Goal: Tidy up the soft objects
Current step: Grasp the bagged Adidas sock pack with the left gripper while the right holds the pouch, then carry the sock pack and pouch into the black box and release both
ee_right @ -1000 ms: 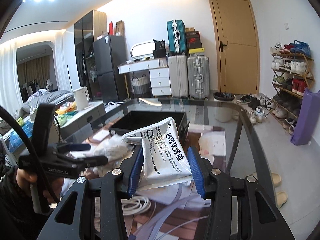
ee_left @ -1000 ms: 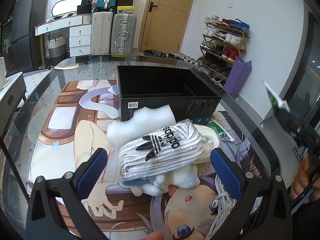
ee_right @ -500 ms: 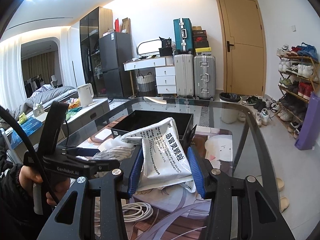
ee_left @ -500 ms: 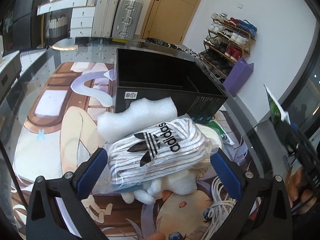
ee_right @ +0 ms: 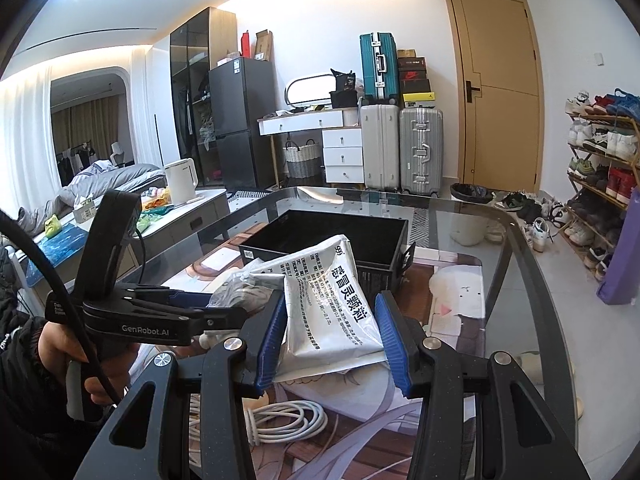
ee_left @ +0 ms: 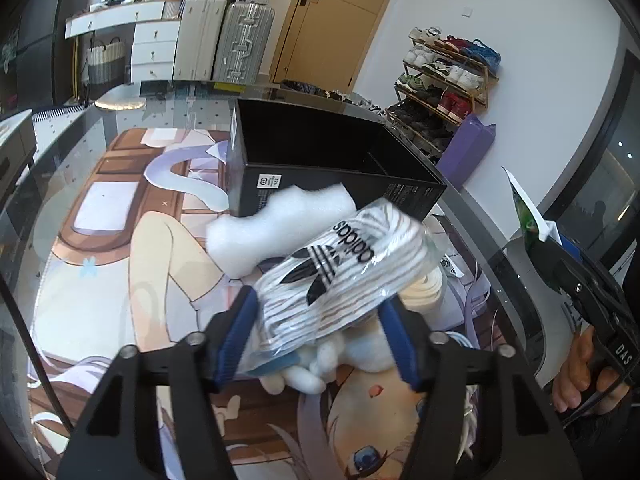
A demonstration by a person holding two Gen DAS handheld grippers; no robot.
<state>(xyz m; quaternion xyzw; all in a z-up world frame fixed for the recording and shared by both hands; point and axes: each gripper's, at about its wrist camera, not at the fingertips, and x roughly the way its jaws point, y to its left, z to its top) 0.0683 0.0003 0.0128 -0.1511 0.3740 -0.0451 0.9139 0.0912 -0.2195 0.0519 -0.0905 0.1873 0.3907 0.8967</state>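
Observation:
A clear bag of striped white adidas socks (ee_left: pixel 340 276) lies tilted on a white plush toy (ee_left: pixel 316 368), next to a white foam block (ee_left: pixel 280 228). My left gripper (ee_left: pixel 318 336) is closing around the bag, and both blue pads touch its sides. My right gripper (ee_right: pixel 332 336) is shut on a white printed medicine pouch (ee_right: pixel 332 304), held above the table. Behind both stands an open black box (ee_left: pixel 320 152), also in the right wrist view (ee_right: pixel 320 232), and its inside looks bare.
A coiled white cable (ee_right: pixel 288 416) lies on the glass table (ee_right: pixel 500 248) over a printed mat. A cream coil (ee_left: pixel 424 288) sits beside the socks. Suitcases (ee_right: pixel 400 148), drawers and a shoe rack (ee_right: pixel 600 168) stand beyond the table. A hand holds each gripper.
The left jaws have come in from wide open to the sides of the sock bag, which now sits more tilted. The right gripper still holds the pouch in about the same place.

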